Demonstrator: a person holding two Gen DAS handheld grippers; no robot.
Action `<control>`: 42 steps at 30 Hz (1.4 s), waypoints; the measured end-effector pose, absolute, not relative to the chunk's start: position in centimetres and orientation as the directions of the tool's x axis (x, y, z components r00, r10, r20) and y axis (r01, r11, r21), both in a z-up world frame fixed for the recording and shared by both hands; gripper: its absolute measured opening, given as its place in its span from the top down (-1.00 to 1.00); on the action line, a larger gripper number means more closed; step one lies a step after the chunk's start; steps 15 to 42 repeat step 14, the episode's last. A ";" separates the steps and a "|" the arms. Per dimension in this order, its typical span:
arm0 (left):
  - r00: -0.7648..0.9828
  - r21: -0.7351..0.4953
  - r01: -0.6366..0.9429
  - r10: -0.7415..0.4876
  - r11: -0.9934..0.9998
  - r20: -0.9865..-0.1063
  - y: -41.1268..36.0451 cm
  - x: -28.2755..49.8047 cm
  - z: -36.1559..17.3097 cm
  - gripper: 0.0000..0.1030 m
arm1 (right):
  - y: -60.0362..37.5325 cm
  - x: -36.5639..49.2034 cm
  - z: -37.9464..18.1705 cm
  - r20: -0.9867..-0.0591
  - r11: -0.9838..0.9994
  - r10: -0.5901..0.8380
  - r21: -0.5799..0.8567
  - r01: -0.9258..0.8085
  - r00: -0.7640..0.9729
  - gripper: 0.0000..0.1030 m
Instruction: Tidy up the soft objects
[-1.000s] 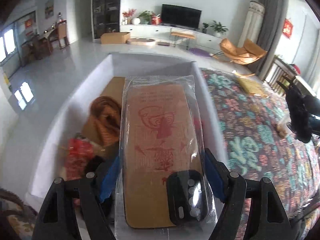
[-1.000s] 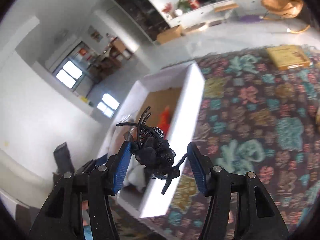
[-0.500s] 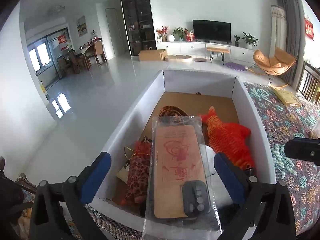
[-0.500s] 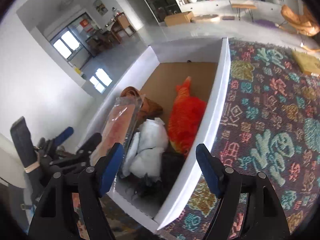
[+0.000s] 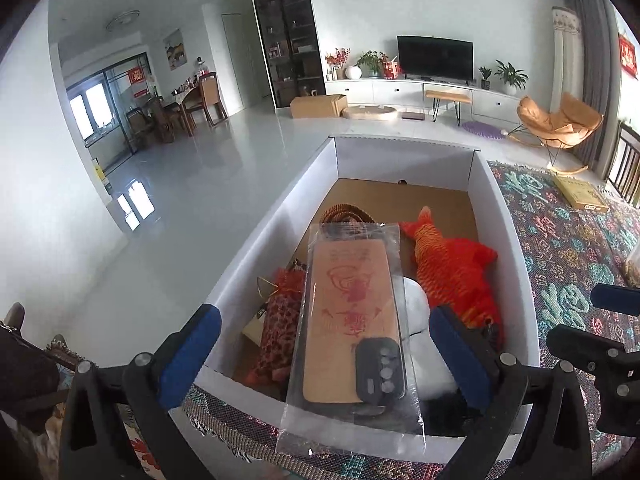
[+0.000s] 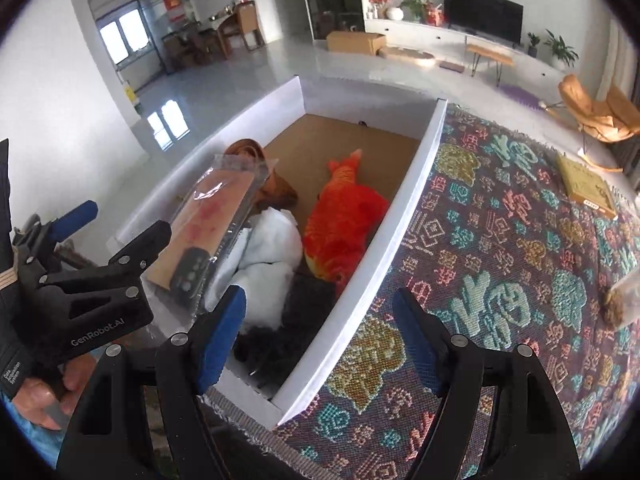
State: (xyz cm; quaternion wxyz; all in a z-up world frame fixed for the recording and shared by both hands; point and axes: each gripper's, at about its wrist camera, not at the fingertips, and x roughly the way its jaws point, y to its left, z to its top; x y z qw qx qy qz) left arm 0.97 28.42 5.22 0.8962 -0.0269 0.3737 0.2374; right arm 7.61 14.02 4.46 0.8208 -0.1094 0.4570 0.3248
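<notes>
A white box [image 5: 516,248] [image 6: 404,208] on the patterned cloth holds an orange fish plush [image 5: 452,268] [image 6: 344,220], a white soft bundle [image 6: 272,248], a brown strap [image 5: 344,216], a red patterned pouch [image 5: 280,320] and a black hair claw [image 6: 264,348]. A phone case in a clear bag [image 5: 352,328] [image 6: 212,216] leans on the box's near rim. My left gripper [image 5: 323,316] [image 6: 116,224] stands wide open around it, pads apart from the bag. My right gripper [image 6: 318,304] [image 5: 596,320] hangs open over the box's near right wall, holding nothing.
A flat yellow box [image 5: 580,196] [image 6: 588,184] lies far right on the patterned cloth [image 6: 500,260]. A clear bag of brown bits [image 6: 624,300] sits at the right edge. A person's hand [image 6: 48,396] holds the left gripper. Beyond the box is white floor.
The left gripper opened, let go of the bagged phone case and drew back. The right gripper opened and the black hair claw dropped into the box; that gripper tilted down toward the box.
</notes>
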 end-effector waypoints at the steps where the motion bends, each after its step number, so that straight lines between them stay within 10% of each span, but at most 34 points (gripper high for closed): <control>1: 0.607 0.132 -0.450 0.411 0.883 -0.680 28.5 0.8 5.2 -1.00 | 14.0 7.5 4.4 -0.823 0.767 0.426 0.109 -0.632 0.375 -0.52; 42: 0.646 0.053 -0.452 0.368 0.890 -0.669 28.7 -0.1 5.5 -1.00 | 14.2 6.6 4.3 -0.817 0.765 0.418 0.083 -0.638 0.396 -0.53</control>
